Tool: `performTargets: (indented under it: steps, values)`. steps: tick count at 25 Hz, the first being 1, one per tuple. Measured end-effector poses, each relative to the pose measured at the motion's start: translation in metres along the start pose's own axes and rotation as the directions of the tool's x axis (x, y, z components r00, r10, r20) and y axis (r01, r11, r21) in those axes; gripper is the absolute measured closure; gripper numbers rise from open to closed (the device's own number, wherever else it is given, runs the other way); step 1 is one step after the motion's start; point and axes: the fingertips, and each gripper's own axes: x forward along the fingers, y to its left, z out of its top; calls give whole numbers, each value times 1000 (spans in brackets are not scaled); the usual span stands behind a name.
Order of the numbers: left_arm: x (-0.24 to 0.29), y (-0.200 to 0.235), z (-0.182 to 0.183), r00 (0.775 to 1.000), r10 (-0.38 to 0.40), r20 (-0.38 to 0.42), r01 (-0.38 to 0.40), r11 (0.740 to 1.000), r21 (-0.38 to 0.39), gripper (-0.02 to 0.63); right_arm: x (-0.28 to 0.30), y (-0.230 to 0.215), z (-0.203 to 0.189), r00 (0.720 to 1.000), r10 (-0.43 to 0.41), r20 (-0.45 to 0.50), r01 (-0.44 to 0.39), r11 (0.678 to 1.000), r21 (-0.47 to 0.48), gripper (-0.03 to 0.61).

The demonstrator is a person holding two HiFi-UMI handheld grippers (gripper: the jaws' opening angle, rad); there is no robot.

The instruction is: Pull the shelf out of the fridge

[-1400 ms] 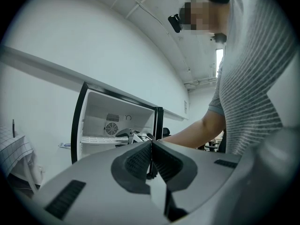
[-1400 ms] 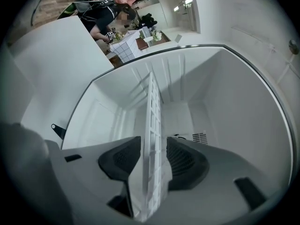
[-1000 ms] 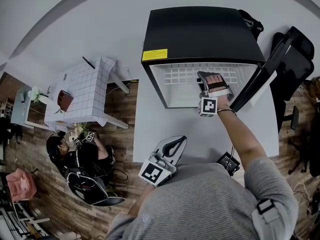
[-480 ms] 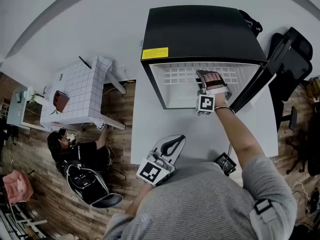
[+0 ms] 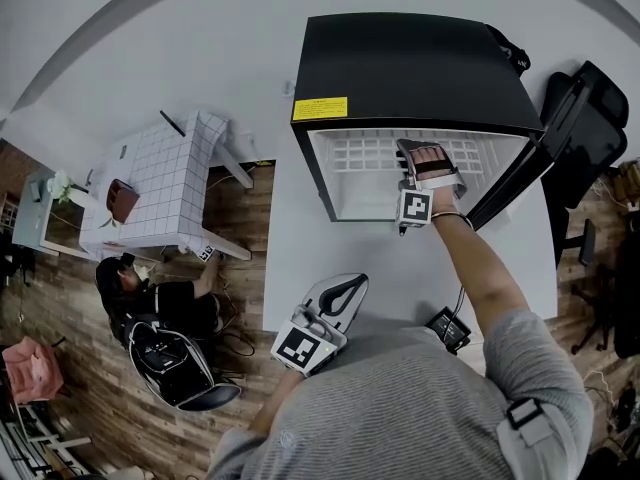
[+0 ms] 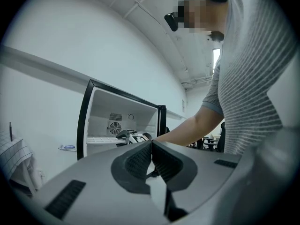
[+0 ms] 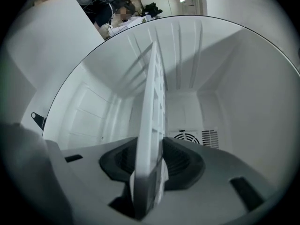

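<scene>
**Thin grip on the shelf edge: slip or jam likely**

My right hand-held gripper (image 5: 408,154) reaches into the open fridge (image 5: 410,63), which stands at the counter's (image 5: 300,268) far edge. Its jaws have just been closing and now pinch the front edge of the shelf (image 5: 365,153), which sits fully inside on its side rails. The bite is shallow, so I judge a sharp tug could strip the pads off. I hold right of the shelf's middle, so pulling may skew it and wedge it in the rails. If it binds, the whole fridge could slide toward me. My left hand-held gripper (image 5: 345,288) is closed on nothing at the near edge and braces nothing.
</scene>
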Motion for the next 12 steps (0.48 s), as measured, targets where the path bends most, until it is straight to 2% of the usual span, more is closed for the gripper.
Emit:
performTargets:
  steps: [3,7,12]
  values:
    - [0,6,1,1000,6,-2,-6,1000,-1,601,-4,-10,0,999,-41,-17,41,999,5,489]
    - [4,3,-1,1000,-7,-4,7,1000,7,602,-8,-17,0,995,-95,-30,96,995,36,538]
    - [9,1,0,1000,-28,4,28,1000,7,601,-8,-16,0,996,-85,-30,87,995,55,540]
